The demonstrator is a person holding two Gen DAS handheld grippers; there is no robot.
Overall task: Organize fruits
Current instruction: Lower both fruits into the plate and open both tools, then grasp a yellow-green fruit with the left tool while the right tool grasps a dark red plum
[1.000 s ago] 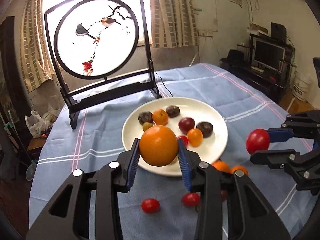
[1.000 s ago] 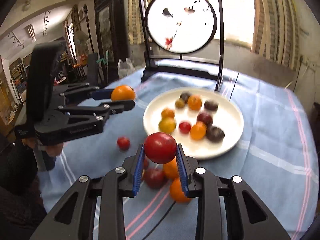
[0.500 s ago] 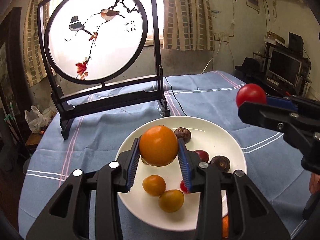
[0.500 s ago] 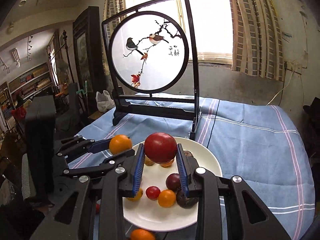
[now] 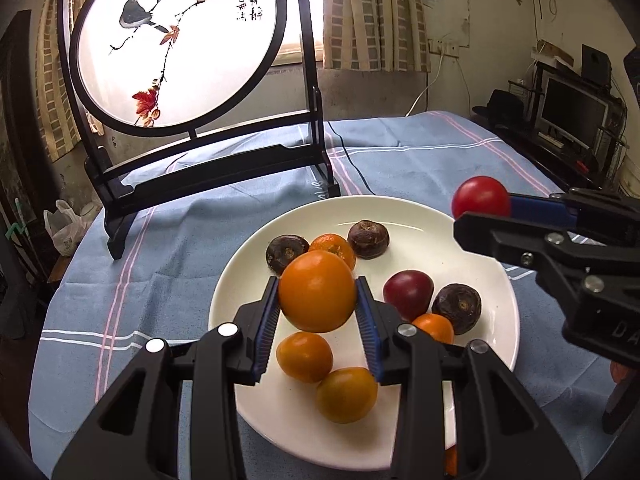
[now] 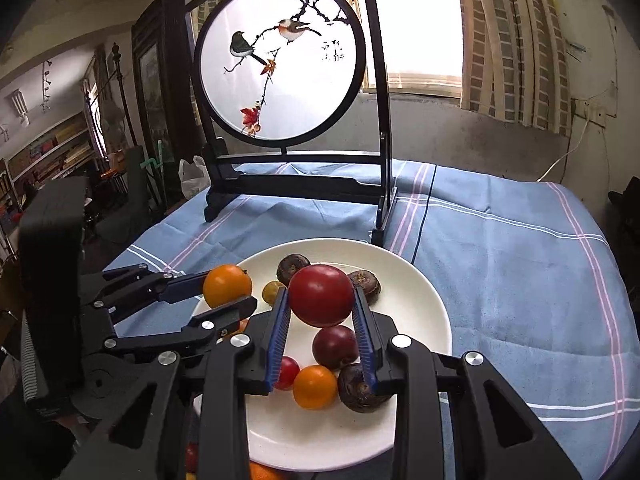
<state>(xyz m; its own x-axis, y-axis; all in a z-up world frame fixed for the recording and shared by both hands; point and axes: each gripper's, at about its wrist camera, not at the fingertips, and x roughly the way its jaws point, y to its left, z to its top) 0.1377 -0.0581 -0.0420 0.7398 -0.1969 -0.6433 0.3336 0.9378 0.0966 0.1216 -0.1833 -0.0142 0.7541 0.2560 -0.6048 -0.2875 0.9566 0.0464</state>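
My left gripper is shut on an orange fruit and holds it above the left half of a white plate. My right gripper is shut on a red tomato above the same plate. The right gripper also shows in the left wrist view, over the plate's right rim, and the left gripper shows in the right wrist view. The plate holds several small fruits: orange ones, dark brown ones and a dark red one.
A black-framed round bird screen stands on the blue striped cloth behind the plate, with a cable beside its foot. Loose fruit lies near the plate's front edge. A monitor stands at the far right.
Both grippers have moved forward and come lower over the plate, each still holding its fruit. The plate and the screen look closer.
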